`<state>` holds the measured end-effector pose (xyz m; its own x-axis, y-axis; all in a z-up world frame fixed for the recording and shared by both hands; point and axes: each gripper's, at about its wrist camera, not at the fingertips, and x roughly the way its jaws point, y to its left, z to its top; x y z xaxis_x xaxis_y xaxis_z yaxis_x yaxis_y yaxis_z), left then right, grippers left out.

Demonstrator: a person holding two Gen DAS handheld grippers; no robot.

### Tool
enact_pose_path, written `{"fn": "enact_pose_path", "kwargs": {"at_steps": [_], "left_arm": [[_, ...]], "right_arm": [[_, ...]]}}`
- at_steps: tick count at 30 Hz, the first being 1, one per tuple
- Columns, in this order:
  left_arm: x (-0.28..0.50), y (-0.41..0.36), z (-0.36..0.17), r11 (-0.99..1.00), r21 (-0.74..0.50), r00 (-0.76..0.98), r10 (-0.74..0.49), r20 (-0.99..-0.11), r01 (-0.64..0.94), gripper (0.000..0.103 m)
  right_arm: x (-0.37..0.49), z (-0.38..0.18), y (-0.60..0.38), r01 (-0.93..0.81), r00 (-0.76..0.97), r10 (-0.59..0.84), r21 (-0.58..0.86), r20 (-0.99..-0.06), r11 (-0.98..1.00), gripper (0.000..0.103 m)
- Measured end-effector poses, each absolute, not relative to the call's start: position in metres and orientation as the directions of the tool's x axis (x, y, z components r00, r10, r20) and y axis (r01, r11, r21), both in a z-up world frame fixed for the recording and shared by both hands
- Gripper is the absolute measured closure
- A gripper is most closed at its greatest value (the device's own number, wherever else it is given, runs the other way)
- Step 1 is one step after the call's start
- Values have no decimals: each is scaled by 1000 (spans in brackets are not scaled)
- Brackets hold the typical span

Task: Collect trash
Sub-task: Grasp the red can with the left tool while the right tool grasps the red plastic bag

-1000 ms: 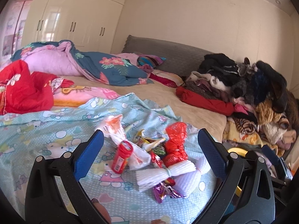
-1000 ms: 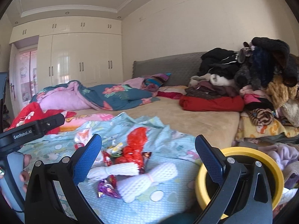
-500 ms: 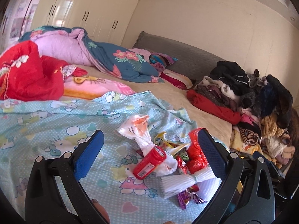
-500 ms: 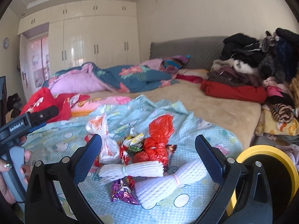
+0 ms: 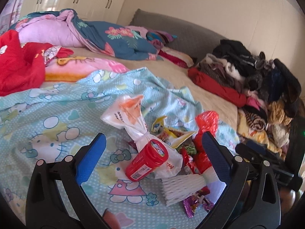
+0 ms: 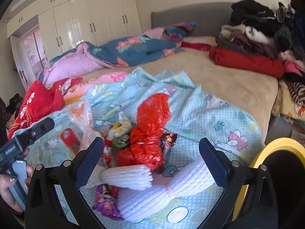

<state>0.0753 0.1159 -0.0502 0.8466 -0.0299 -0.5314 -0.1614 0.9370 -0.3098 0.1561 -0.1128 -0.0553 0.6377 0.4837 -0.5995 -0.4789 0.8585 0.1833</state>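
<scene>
Both grippers have come down and forward since a second ago, so the pile of rubbish now fills the lower half of each view instead of lying small ahead. The left gripper (image 5: pixel 152 158) is spread wide and holds nothing; between its blue pads lies a red canister (image 5: pixel 145 163) on its side, leaning on a knotted white plastic bag (image 5: pixel 141 126). The right gripper (image 6: pixel 151 158) is likewise wide open and empty, with a red plastic bag (image 6: pixel 150 133) and two white foam nets (image 6: pixel 131 177) between its fingers. All this trash sits on a pale blue cartoon sheet (image 5: pixel 57 114) at the near end of the bed, with snack wrappers (image 5: pixel 171 131) and a purple foil wrapper (image 6: pixel 106 202) mixed in.

The likely trouble is in the grasp. The canister is round and smooth, so a closing pinch may roll it off along the sheet. The bags and nets are soft and overlapping, so either gripper may catch two pieces, or a fold of sheet, and drag the heap apart.

A yellow-rimmed bin (image 6: pixel 276 152) stands just beside the bed at the right gripper's side. Farther off lie a red garment (image 5: pixel 21 66), a floral quilt (image 5: pixel 114 40) and piled clothes (image 5: pixel 257 72), all well apart from the pile. Nothing blocks the way to the bin.
</scene>
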Motion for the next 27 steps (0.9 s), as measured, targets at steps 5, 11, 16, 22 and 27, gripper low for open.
{"fn": "enact_pose_path", "kwargs": {"at_steps": [5, 11, 16, 22, 27], "left_arm": [[87, 112, -61, 937, -312, 818, -52, -573, -159, 13], [100, 105, -70, 942, -301, 778, -76, -624, -150, 27], [111, 106, -75, 944, -283, 745, -65, -664, -170, 44], [109, 112, -77, 933, -293, 726, -53, -686, -209, 72], [97, 117, -52, 925, -309, 764, -31, -645, -223, 74]], "right_arm": [[181, -70, -105, -492, 554, 503, 226, -663, 840, 12], [204, -91, -89, -483, 460, 491, 255, -740, 837, 27], [210, -102, -76, -495, 411, 484, 257, -773, 830, 53], [206, -93, -73, -513, 434, 513, 264, -741, 816, 65], [201, -69, -90, -506, 483, 557, 304, -676, 807, 65]]}}
